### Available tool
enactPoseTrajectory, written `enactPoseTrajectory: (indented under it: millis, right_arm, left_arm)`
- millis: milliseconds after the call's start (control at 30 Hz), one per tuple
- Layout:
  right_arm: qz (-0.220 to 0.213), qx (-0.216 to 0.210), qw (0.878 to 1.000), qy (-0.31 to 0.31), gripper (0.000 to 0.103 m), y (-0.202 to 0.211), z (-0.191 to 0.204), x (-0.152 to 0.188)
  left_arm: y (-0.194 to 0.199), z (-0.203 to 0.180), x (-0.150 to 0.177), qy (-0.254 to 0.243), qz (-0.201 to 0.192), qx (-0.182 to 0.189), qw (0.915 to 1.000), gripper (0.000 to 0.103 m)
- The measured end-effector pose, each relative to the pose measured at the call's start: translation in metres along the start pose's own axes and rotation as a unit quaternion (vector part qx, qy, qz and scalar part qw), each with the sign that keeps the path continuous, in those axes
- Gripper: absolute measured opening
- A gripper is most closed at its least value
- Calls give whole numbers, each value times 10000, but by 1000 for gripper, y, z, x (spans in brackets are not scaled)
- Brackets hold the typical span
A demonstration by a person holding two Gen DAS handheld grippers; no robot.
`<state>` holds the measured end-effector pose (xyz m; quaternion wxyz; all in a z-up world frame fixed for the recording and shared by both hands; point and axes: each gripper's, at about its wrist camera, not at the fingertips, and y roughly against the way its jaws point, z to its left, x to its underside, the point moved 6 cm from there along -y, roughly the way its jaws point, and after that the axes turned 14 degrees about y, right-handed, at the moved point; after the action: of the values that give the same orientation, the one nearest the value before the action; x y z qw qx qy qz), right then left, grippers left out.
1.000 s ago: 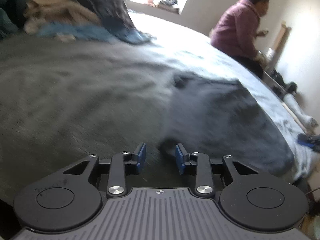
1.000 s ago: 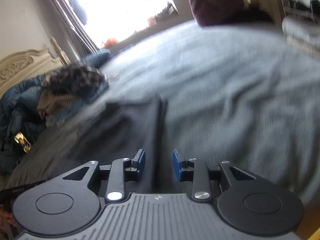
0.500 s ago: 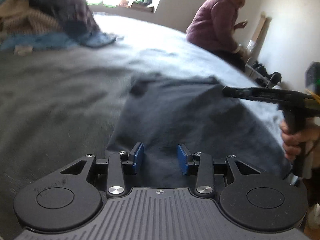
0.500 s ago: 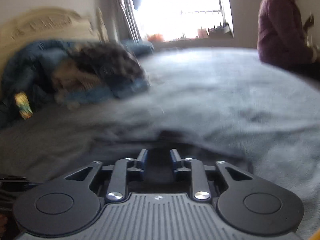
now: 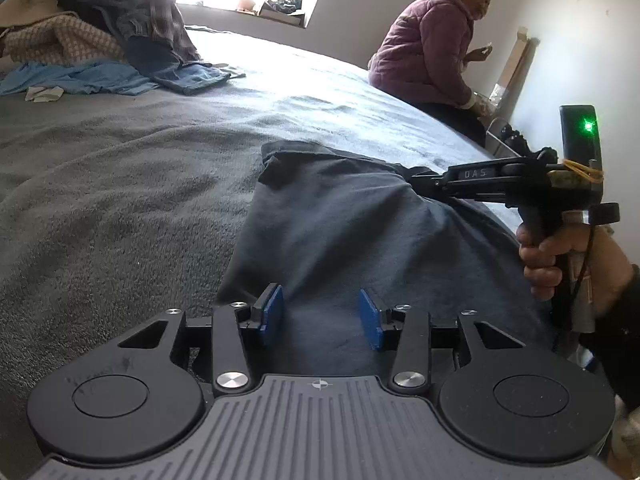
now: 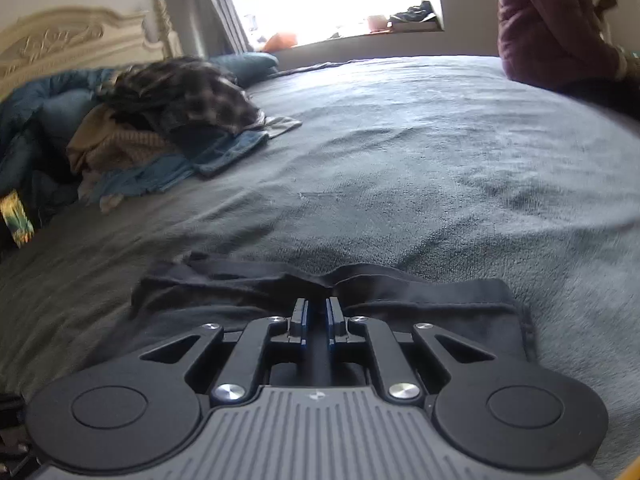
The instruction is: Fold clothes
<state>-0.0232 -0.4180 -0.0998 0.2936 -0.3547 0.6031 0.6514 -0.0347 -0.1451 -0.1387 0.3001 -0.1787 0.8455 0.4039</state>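
On the grey fleece-covered bed (image 5: 120, 184), a dark navy cloth garment (image 5: 360, 236) is spread flat just ahead of the left hand-held gripper (image 5: 320, 314), whose blue-padded fingers are held wide apart above its near edge. A raised fold at the garment's far edge is pinched between the nearly closed fingers of the right hand-held gripper (image 6: 316, 314).

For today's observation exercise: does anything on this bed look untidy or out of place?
Yes. A jumbled clothes pile sprawls unfolded near the headboard, while the dark garment lies rumpled, its far edge bunched.
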Motion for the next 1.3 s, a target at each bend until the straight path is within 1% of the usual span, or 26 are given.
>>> enactPoseTrajectory:
  millis: [67,133,200,300,367,500,600,667,767,867,933,1133,1233,1300]
  right_arm:
    - [6,2,10000,-70,10,-3,-1,1]
    - [-125,86,9998,98,10,16,3,-3]
    - [-229,74,9996,174,11,35,8,-4]
    - [-328,43,9992,214,11,54,15,-2]
    - [-384,15,9990,235,11,65,20,0]
    - [-415,-252,9985,265,13,75,40,2]
    - [-283,-524,9977,309,13,74,59,9]
    - [-135,-666,9970,381,13,71,74,15]
    - [82,-771,9959,462,13,63,89,22]
    - [198,-775,9956,495,13,60,101,27]
    - [225,-753,9956,515,13,60,103,28]
    - [300,-707,9957,528,13,59,106,35]
    - [298,-745,9958,443,13,57,103,39]
    - [274,-782,9958,383,13,57,99,41]
  left_arm:
    - [3,1,-2,21,-40,14,10000,44]
    - [10,0,-4,33,-107,21,9999,45]
    - [20,-1,-5,24,-209,44,9998,46]
    - [41,-3,-3,-62,-327,125,9994,50]
    - [55,-3,3,-137,-298,149,9993,52]
    - [79,1,22,-219,-193,107,9995,53]
    - [88,3,35,-204,-138,113,9996,53]
    - [88,5,39,-126,-157,134,9997,54]
    - [83,6,40,-34,-210,184,9996,54]
    - [81,2,35,-93,-398,221,9989,54]
    - [79,0,32,-111,-440,273,9986,54]
    - [68,3,22,46,-445,183,9988,54]
    - [55,9,20,138,-263,-61,9995,53]
    - [49,13,19,262,-117,-127,9995,53]
